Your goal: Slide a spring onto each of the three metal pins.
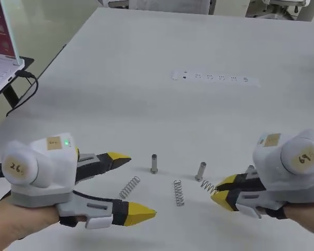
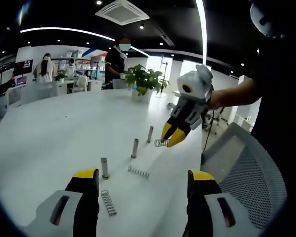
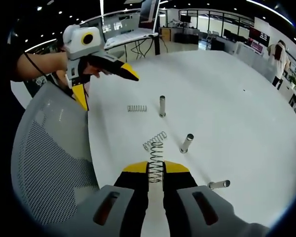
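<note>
Three short metal pins stand on the white table: one (image 1: 154,163) on the left, one (image 1: 201,171) in the middle, and a third (image 1: 250,168) half hidden behind my right gripper. That right gripper (image 1: 220,191) is shut on the end of a spring (image 1: 208,186), low beside the middle pin. The held spring (image 3: 156,164) sticks out between its closed fingertips (image 3: 138,169). Two other springs (image 1: 129,187) (image 1: 178,192) lie loose in front of the pins. My left gripper (image 1: 132,184) is open and holds nothing, just left of the nearer loose spring (image 2: 108,202).
A white power strip (image 1: 214,78) lies farther back on the table (image 1: 146,94). A laptop (image 1: 0,52) with a black cable (image 1: 26,89) sits off the table's left edge. A grey mesh chair (image 3: 49,163) is close behind. A potted plant (image 2: 145,81) stands at the far end.
</note>
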Demonstrator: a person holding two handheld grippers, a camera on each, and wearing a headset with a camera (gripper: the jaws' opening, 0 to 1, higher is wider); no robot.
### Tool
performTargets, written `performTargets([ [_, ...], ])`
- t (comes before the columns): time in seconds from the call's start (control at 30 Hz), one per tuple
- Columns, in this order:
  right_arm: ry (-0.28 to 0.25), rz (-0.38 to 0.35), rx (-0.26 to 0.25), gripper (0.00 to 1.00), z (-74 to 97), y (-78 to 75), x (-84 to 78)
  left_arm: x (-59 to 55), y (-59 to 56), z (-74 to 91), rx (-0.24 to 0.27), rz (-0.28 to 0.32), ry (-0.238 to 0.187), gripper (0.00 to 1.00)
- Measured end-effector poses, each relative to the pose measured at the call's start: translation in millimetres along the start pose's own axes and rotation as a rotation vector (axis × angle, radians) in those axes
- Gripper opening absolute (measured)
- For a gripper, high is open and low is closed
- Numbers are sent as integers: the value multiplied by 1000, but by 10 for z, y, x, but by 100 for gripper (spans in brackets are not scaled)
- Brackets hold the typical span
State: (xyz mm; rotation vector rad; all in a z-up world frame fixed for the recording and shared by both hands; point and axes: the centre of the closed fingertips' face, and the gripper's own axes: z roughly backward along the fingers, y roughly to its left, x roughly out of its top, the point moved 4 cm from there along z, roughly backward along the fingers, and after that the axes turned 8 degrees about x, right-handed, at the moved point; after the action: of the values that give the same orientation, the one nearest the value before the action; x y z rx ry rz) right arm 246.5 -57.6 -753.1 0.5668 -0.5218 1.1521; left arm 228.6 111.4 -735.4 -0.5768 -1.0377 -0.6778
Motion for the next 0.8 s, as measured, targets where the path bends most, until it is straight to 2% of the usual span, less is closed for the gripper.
performTargets([
  [0.17, 8, 51, 16, 7, 4, 34, 38, -28, -74, -82, -36, -46, 5, 61],
  [0.27, 12, 82, 24, 7, 12, 62, 58, 4, -128, -119, -63, -64, -23, 56],
  [0.43, 20, 136, 42, 7, 23, 109, 85, 55, -187, -180, -99, -90, -46, 47],
  [0.6, 19, 173, 57, 7, 24, 157, 117, 53, -219, -242, -123, -113, -42, 42],
  [0.8, 23, 232, 80, 7, 13, 234, 150, 67, -310, -316, -178, -151, -44, 37],
])
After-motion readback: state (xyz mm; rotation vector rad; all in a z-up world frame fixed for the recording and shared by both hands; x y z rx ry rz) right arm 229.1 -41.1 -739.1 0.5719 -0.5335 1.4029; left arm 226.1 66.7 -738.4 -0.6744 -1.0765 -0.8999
